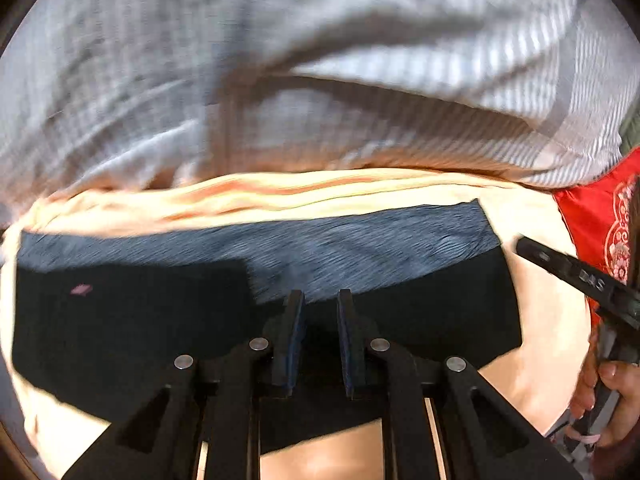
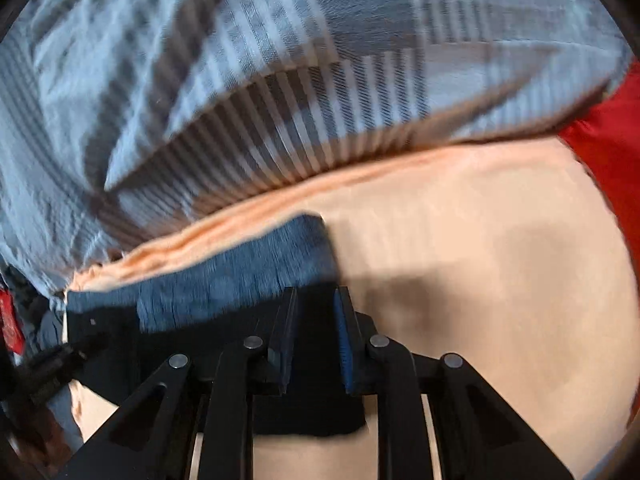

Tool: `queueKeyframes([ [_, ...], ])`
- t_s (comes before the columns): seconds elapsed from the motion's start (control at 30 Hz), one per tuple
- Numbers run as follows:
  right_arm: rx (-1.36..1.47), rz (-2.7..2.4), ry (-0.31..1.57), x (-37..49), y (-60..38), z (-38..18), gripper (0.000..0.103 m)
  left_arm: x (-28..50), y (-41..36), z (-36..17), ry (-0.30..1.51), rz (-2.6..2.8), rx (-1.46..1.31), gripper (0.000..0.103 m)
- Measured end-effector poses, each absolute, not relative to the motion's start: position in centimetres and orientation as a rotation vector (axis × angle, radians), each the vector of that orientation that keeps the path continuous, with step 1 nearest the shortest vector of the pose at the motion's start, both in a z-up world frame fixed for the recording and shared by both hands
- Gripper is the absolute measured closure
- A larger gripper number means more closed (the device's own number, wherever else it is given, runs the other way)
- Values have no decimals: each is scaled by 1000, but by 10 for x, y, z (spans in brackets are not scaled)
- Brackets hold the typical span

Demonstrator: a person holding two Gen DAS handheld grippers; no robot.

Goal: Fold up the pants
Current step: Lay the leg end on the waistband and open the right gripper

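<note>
Two grippers hang over the dark pants [image 1: 160,320], which lie folded on my peach sheet [image 1: 540,320]. Left gripper [image 1: 320,300] is nearly closed, nothing visibly pinched; right gripper [image 2: 316,300], above the pants' right end, likewise. Beyond the pants lies a striped quilt [image 1: 280,60], a red cloth [image 1: 592,216] beside them.

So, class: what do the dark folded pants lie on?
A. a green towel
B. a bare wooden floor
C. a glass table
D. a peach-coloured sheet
D: both wrist views show the dark pants lying flat on the peach-coloured sheet, which shows past their edges.
</note>
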State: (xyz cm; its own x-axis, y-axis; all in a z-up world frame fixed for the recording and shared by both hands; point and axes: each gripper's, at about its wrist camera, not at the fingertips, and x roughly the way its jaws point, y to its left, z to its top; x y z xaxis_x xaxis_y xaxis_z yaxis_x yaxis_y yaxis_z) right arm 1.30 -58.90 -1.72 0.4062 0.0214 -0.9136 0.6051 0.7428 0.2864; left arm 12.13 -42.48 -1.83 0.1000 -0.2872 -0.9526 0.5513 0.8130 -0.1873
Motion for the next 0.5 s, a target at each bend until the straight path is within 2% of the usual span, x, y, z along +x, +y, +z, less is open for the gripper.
queueKeyframes([
  [0.1, 632, -344, 1140, 41, -583, -33, 82, 120, -438, -46, 1359, -594, 297, 86],
  [0.23, 637, -263, 1210, 57, -560, -60, 82, 112, -416, -78, 1415, -544, 307, 86],
  [0.33, 567, -243, 1197, 55, -538, -53, 82, 100, -406, -75, 1370, -550, 368, 86],
  [0.5, 566, -273, 1188, 17, -532, -27, 81, 104, -393, -77, 1392, -536, 310, 86],
])
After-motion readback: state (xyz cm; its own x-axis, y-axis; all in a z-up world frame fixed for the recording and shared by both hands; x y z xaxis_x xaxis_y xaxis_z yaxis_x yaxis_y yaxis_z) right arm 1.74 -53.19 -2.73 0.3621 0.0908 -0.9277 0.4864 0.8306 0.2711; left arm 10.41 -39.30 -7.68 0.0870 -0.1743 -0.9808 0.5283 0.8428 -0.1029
